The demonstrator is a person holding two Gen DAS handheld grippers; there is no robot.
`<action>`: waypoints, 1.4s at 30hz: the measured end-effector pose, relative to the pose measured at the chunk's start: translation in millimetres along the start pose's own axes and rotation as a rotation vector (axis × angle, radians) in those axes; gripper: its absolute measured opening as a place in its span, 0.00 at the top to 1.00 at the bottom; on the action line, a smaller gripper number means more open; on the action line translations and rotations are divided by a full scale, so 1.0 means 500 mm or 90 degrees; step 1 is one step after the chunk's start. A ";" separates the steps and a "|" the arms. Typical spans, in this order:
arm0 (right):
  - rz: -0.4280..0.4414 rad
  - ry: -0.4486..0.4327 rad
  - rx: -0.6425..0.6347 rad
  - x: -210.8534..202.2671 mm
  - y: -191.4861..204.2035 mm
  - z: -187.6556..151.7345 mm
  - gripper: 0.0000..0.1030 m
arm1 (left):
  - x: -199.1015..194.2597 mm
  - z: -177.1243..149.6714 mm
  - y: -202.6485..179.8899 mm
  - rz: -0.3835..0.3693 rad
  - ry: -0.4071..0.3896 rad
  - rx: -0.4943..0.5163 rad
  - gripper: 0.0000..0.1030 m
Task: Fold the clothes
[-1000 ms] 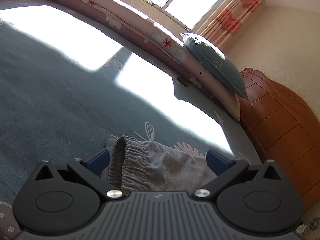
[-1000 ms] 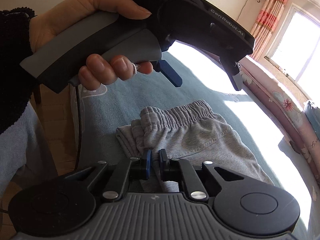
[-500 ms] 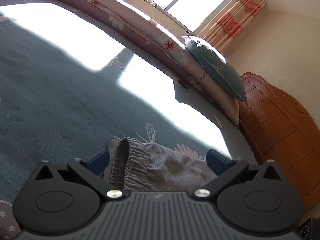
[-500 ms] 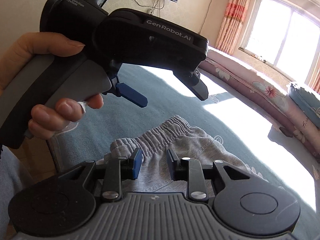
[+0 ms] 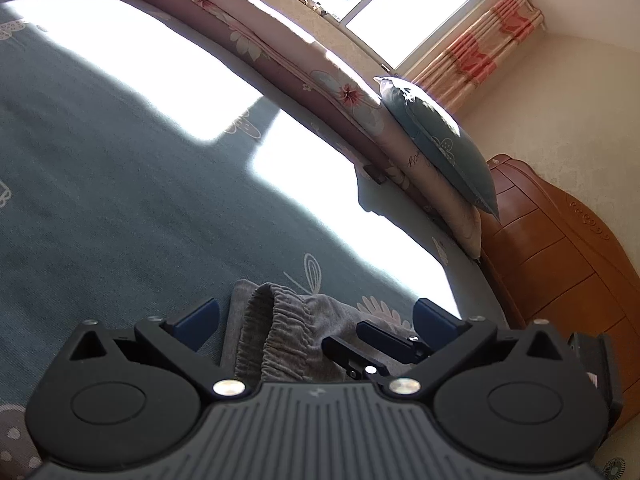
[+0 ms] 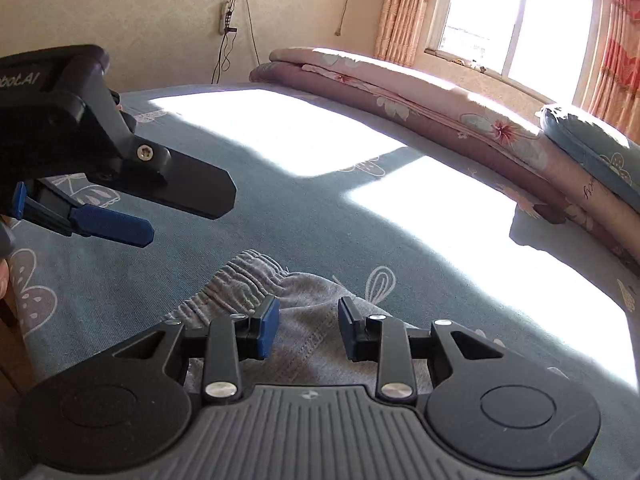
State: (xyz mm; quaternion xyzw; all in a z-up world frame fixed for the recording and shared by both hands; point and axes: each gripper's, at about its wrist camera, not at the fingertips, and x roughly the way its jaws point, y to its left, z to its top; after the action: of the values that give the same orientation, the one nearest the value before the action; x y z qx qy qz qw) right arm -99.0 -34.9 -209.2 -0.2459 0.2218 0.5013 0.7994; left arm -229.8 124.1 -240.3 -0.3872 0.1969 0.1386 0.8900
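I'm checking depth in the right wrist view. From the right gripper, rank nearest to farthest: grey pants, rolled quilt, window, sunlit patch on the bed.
From the right gripper, whose jaws are opening:
1. Grey pants, right under the fingers, at the bed's near edge.
2. Sunlit patch, mid-bed, ahead.
3. Rolled quilt, along the bed's far side.
4. Window, on the wall behind the quilt, upper right.

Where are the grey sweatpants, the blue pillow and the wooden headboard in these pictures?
grey sweatpants [image 6: 256, 276]: right wrist view, on the elastic waistband.
blue pillow [image 5: 448, 144]: left wrist view, on its upper face.
wooden headboard [image 5: 560, 264]: left wrist view, on a carved panel.
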 end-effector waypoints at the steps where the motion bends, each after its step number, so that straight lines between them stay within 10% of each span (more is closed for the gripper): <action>1: 0.011 0.008 -0.004 0.016 0.017 -0.003 0.65 | 0.001 0.001 0.001 -0.001 0.000 -0.003 0.01; 17: 0.019 0.018 0.004 -0.061 0.045 -0.035 0.49 | 0.072 -0.009 -0.042 -0.130 0.049 -0.032 0.01; 21: 0.001 0.026 0.019 -0.086 0.025 -0.049 0.46 | 0.114 -0.016 -0.065 -0.115 0.066 -0.017 0.01; 26: -0.020 0.027 0.033 -0.123 -0.007 -0.067 0.40 | 0.144 -0.029 -0.059 0.014 0.074 0.005 0.01; 38: -0.101 -0.008 0.187 -0.307 -0.105 -0.230 0.34 | 0.136 -0.024 -0.104 -0.124 0.046 -0.008 0.01; 42: -0.115 -0.029 0.208 -0.321 -0.159 -0.245 0.34 | 0.143 -0.054 -0.078 -0.092 0.038 -0.031 0.01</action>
State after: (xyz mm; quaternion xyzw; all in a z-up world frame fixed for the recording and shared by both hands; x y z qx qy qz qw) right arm -103.8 -251.3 -194.7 -0.1204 0.2595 0.3902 0.8752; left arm -157.3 85.0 -265.0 -0.4257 0.1914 0.0671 0.8819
